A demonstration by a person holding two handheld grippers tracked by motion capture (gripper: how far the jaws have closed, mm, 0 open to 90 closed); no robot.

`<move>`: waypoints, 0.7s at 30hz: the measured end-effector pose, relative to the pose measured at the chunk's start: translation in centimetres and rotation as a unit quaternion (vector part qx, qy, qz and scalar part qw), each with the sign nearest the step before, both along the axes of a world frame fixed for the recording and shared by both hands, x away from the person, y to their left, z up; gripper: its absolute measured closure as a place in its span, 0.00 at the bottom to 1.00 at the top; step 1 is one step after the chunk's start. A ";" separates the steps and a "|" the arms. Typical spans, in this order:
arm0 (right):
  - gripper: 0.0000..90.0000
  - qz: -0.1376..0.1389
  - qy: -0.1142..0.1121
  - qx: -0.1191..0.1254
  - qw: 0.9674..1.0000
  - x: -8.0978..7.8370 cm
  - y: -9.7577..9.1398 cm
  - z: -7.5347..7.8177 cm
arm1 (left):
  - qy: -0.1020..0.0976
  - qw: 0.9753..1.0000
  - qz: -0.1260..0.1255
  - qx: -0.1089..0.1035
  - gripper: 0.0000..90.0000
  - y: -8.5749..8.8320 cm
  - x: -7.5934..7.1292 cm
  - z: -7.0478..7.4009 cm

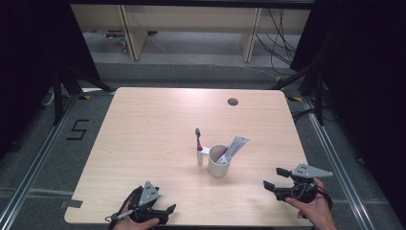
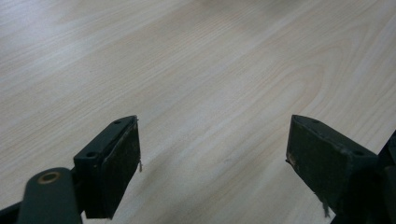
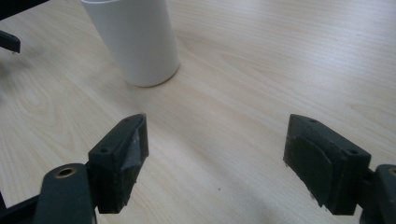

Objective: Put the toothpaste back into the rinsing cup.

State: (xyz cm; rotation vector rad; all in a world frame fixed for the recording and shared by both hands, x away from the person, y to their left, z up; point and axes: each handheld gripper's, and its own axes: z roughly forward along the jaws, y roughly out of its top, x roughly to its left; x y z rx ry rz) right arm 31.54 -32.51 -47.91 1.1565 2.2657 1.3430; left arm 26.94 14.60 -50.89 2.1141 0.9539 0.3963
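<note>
A white cup [image 1: 219, 161] stands near the middle of the wooden table [image 1: 158, 124] and holds a toothpaste tube [image 1: 235, 145] that leans out to the right. A toothbrush [image 1: 198, 143] with a dark head stands upright just left of the cup. My right gripper [image 1: 275, 178] rests at the front right, open, with nothing between its jaws; the cup [image 3: 137, 39] stands ahead of it to the left. My left gripper [image 1: 168, 209] lies at the front edge, open and empty over bare wood [image 2: 210, 93].
A round cable hole [image 1: 232, 101] sits near the table's far edge. Beyond the table are wooden furniture legs [image 1: 130, 33] and loose cables [image 1: 282, 43] on the floor. A floor marking [image 1: 77, 129] lies to the left.
</note>
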 end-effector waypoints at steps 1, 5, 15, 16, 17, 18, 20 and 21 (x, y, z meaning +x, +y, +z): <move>0.22 0.001 -0.009 -0.013 1.000 0.0 -0.1 0.0 | 0.000 1.000 -0.002 0.006 0.19 0.1 0.0 0.0; 0.20 -0.008 -0.010 -0.033 0.999 -0.2 -0.1 -0.1 | 0.000 1.000 -0.001 0.003 0.19 0.0 0.0 0.0; 0.19 -0.007 0.004 -0.041 0.999 -1.1 -0.3 -0.3 | 0.001 1.000 0.004 0.001 0.19 0.1 0.0 0.0; 0.19 -0.009 0.008 -0.037 0.999 -1.3 -0.2 -0.3 | 0.000 1.000 0.003 0.005 0.19 0.1 0.0 0.0; 0.19 -0.007 0.000 -0.045 0.999 -1.3 -0.3 -0.4 | -0.001 1.000 0.001 0.003 0.19 0.0 0.0 0.0; 0.19 -0.010 0.012 -0.039 0.999 -1.5 -0.2 -0.5 | 0.000 1.000 0.000 0.003 0.19 0.0 0.0 0.0; 0.19 -0.008 0.003 -0.051 0.999 -1.5 -0.3 -0.5 | 0.000 1.000 0.000 0.001 0.19 0.0 0.0 0.0; 0.19 -0.011 0.018 -0.042 0.999 -1.7 -0.1 -0.6 | 0.000 1.000 -0.001 0.002 0.19 0.0 0.0 0.0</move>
